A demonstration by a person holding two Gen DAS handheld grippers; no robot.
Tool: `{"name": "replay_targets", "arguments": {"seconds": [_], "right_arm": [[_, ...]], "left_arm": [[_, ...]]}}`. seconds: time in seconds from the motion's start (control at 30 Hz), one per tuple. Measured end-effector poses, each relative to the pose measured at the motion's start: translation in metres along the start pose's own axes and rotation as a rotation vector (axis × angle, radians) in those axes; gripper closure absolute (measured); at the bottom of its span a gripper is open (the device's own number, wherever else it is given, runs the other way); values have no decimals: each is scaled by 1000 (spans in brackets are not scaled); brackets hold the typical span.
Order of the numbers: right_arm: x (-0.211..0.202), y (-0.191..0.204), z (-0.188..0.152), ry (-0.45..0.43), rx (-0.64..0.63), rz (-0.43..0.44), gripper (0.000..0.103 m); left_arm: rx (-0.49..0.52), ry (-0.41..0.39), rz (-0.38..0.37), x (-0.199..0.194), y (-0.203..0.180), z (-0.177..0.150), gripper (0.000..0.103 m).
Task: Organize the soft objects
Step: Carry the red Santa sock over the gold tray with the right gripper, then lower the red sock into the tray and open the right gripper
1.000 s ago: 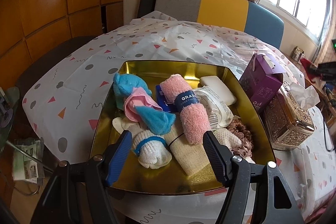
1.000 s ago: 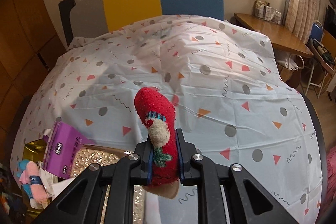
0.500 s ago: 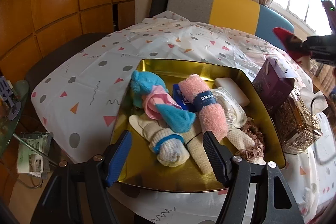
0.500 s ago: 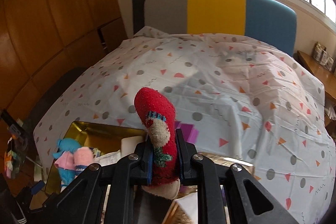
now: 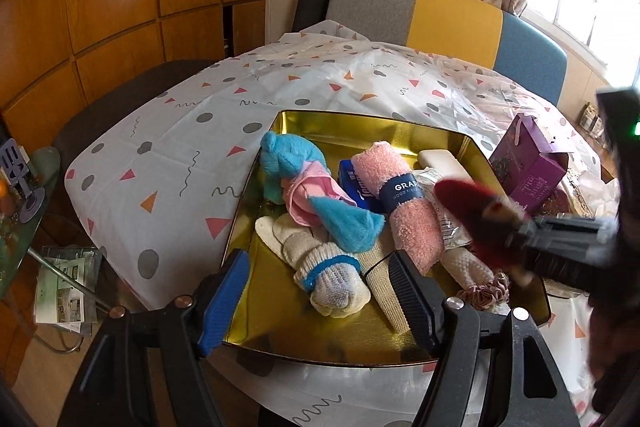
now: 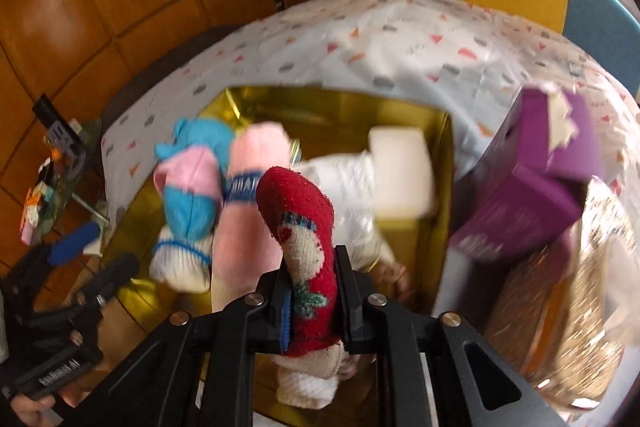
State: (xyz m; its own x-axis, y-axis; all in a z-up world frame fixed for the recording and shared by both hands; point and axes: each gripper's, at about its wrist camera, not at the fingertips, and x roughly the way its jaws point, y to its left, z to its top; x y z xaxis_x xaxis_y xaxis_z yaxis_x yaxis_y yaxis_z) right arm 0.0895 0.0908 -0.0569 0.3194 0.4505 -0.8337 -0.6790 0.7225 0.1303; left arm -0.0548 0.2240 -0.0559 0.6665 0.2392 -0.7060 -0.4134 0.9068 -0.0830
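Within the last second you swung your right tool (image 6: pixel 311 301) — clamped on the fuzzy red Christmas sock (image 6: pixel 302 227) — from the patterned surface (image 5: pixel 192 131) to over the gold metal tray (image 5: pixel 320 125). That left only the drop among the other soft things; your left tool (image 5: pixel 320 285) hovered empty, jaws wide, at the tray's near edge.

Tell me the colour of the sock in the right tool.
Red sock with a white and green motif; clearest in the right wrist view.

The gold tray (image 5: pixel 352 119) is crowded: a blue-and-pink bundle (image 5: pixel 304 183), a rolled pink towel (image 5: pixel 404 211) and white knit socks (image 5: pixel 336 279) fill its middle and right. Bare gold floor shows along the far wall and at the near left corner. A purple box (image 5: pixel 528 167) stands just beside the tray's right wall, blocking entry there. The worktop (image 5: pixel 180 147) left of the tray lies open.
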Motion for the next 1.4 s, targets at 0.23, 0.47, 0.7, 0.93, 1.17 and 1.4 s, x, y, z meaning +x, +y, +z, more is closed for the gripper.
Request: {"name": "replay_targets", "arguments": {"seconds": [0.23,0.47,0.7,0.93,1.17,1.4], "right_arm": [[30,2,-9,50,0,-41,87],[45,-7,2,56,19,-129,87],[39,4,-9,45,-26,-170,87],[35,12,-21,27,-34,-198,80],[14,8,-27,-56,30,-171,64],[-20,10,-33,-164,72,-218,63]], "left_arm": [[3,-5,-4,-1,-1,0,30],[2,2,-1,1,-1,0,29],[-11,-5,10,-2,2,0,25],[-10,-24,24,-9,2,1,17],[-8,-37,37,-15,1,2,13],[9,-87,71,-25,-5,1,1]]}}
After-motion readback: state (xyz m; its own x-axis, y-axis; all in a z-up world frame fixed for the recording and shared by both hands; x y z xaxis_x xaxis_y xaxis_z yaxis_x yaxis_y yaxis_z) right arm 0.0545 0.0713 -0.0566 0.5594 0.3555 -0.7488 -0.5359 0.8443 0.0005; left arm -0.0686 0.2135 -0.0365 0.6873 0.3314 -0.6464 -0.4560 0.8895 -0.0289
